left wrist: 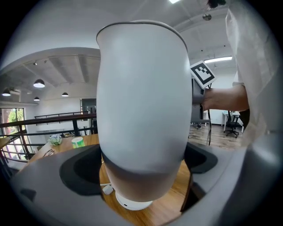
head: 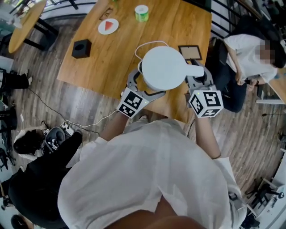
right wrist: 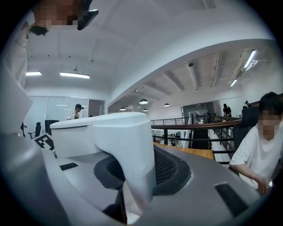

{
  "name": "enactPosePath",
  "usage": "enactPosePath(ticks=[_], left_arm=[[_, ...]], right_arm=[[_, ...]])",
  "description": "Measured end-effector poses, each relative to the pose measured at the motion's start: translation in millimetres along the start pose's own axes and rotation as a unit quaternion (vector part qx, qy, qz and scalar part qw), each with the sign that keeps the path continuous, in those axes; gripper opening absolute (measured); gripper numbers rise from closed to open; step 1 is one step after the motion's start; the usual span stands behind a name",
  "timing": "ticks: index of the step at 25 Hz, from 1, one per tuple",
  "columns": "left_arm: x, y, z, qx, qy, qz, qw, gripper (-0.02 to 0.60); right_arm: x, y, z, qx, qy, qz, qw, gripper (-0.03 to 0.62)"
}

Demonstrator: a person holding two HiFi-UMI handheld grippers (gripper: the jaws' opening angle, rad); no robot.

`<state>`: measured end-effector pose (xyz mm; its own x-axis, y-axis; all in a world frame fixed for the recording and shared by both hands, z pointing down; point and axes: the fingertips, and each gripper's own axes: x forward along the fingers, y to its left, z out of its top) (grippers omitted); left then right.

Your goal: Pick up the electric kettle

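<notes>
The white electric kettle (head: 163, 67) hangs in the air over the near edge of the wooden table (head: 178, 27), carried between both grippers. My left gripper (head: 142, 87) is shut on the kettle's round body (left wrist: 141, 110), one jaw on each side. Below the kettle, its round white base (left wrist: 132, 204) stays on the table, with a gap between them. My right gripper (head: 199, 82) is shut on the kettle's handle (right wrist: 132, 145), which sticks out to the right. The right gripper's marker cube (left wrist: 202, 74) shows behind the kettle in the left gripper view.
On the table lie a black box (head: 81, 48), a white plate with a red slice (head: 108, 26), a green cup (head: 141, 13), a dark frame (head: 190, 52) and the white cord (head: 149, 44). A seated person (head: 248, 58) is right of the table. A power strip (head: 67, 129) lies on the floor.
</notes>
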<state>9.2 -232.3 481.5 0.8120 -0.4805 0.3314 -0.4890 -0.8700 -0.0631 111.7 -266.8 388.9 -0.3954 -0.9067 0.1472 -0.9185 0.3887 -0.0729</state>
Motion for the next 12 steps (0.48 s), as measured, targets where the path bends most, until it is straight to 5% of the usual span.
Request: enactPosePath(ticks=[12], left_arm=[[-63.6,-44.9,23.5,0.006,0.015,-0.003,0.9999,0.58]], right_arm=[[-59.8,45.9,24.6,0.02,-0.022,0.008,1.0,0.107]])
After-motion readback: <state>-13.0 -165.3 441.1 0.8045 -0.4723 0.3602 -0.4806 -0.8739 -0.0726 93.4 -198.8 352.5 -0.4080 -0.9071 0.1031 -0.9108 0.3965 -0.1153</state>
